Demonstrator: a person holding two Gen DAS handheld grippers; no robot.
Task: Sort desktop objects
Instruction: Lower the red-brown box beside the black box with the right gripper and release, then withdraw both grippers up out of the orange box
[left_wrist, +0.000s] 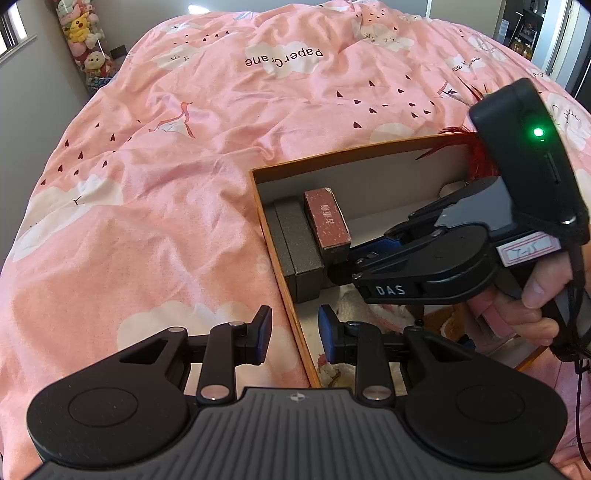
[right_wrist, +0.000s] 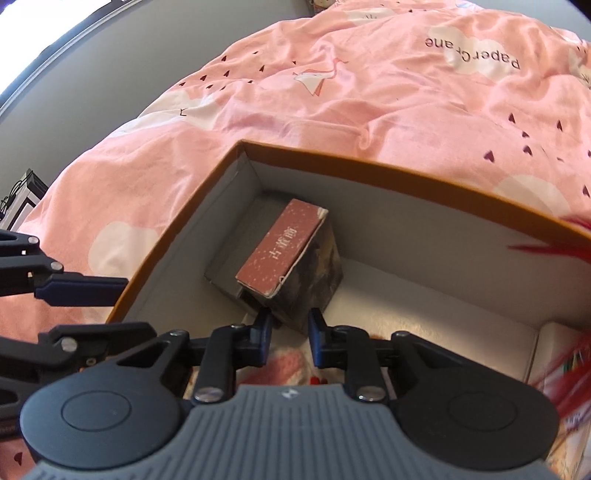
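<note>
Inside an orange-rimmed cardboard box set on a pink printed quilt, the right gripper brackets the near lower corner of a small red-topped carton; its blue pads sit at either side of that corner, though whether they press on it cannot be told. The carton lies straight ahead of those fingers, its long axis running away toward the far left corner of the box, leaning on a dark grey case against the left wall. The left gripper hangs unclenched astride the box's left wall, one finger outside and one inside, gripping nothing; the right hand is judged the nearer to the carton, so any lift or nudge would fall to it. Counted: one red carton, one grey case, one box, two grippers, with a red feathered item and pale soft clutter at the box's other end
</note>
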